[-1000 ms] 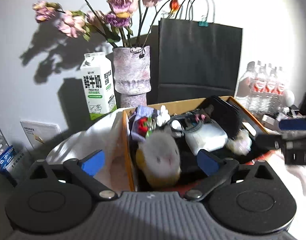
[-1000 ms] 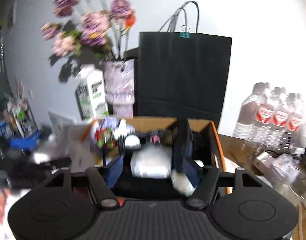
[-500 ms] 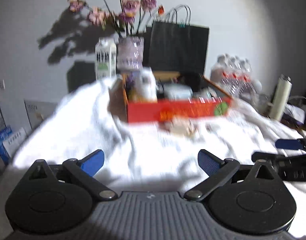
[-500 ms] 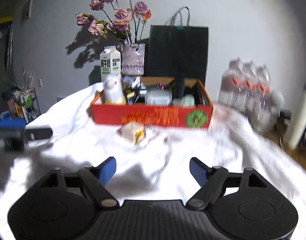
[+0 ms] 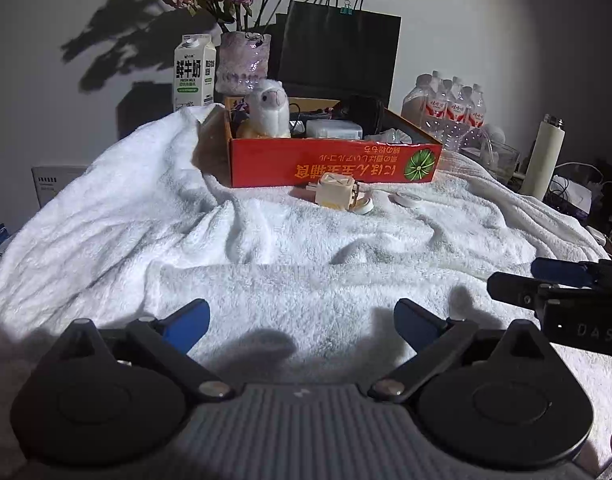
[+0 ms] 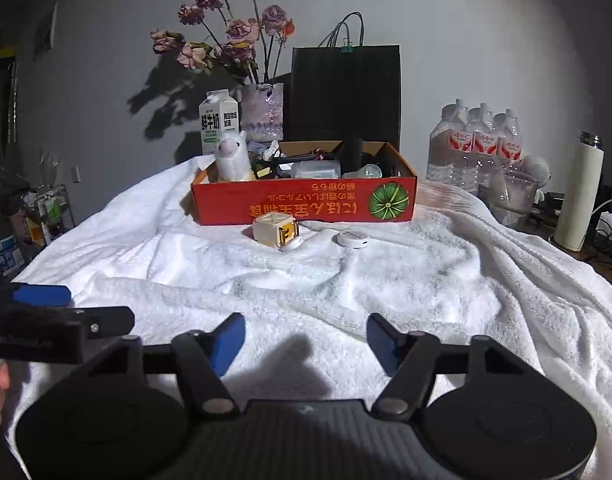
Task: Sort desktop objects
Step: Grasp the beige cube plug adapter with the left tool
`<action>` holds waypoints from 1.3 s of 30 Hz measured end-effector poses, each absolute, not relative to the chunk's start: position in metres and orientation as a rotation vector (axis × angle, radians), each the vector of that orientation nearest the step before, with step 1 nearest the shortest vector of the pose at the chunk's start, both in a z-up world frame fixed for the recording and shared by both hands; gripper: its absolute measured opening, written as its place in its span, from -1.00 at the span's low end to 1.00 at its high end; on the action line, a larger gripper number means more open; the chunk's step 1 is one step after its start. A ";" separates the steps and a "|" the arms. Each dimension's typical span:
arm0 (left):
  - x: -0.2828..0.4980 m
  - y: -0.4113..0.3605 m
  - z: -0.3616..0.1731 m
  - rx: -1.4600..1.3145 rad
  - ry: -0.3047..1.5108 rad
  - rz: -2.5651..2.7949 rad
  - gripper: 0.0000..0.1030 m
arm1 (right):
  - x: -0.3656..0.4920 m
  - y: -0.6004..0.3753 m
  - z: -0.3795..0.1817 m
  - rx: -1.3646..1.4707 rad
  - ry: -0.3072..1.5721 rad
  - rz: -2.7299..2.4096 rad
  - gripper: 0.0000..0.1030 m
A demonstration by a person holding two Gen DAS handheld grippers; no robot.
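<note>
A red cardboard box (image 5: 333,162) (image 6: 306,202) stands at the far side of the white towel. It holds a white alpaca plush (image 5: 266,110) (image 6: 232,156), a white adapter, cables and dark items. In front of it lie a cream cube-shaped plug (image 5: 337,196) (image 6: 276,232) and a small white round disc (image 5: 405,199) (image 6: 351,238). My left gripper (image 5: 302,326) is open and empty, low over the near towel. My right gripper (image 6: 306,340) is open and empty beside it, also far from the box.
Behind the box stand a milk carton (image 5: 194,74), a vase of dried flowers (image 5: 244,62) and a black paper bag (image 5: 337,52). Water bottles (image 6: 479,148), a glass jug (image 6: 509,198) and a cream flask (image 6: 577,196) stand at the right. The towel (image 6: 425,280) is wrinkled.
Both grippers have pulled back from over the box to the near side of the towel. The alpaca plush stays in the box.
</note>
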State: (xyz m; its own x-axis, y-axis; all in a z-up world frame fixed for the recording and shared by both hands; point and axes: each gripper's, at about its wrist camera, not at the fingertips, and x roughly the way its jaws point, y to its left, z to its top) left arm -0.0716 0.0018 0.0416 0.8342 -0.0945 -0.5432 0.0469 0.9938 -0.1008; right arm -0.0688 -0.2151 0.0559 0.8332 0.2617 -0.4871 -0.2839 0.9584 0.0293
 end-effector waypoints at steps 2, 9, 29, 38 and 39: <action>-0.062 0.002 0.041 -0.094 0.588 -0.089 0.93 | -0.061 -0.214 0.054 -0.043 0.520 0.300 0.21; 0.003 -0.001 0.066 -0.041 0.514 -0.159 0.92 | -0.002 -0.203 0.057 -0.165 0.529 0.349 0.20; 0.172 -0.026 0.015 -0.001 0.621 -0.289 0.20 | 0.145 -0.158 0.023 -0.218 0.611 0.509 -0.49; 0.145 -0.016 0.031 -0.017 0.575 -0.215 0.16 | 0.135 -0.153 0.022 -0.282 0.577 0.470 -0.82; 0.138 -0.011 0.034 -0.034 0.565 -0.207 0.16 | 0.133 -0.154 0.023 -0.274 0.578 0.469 -0.83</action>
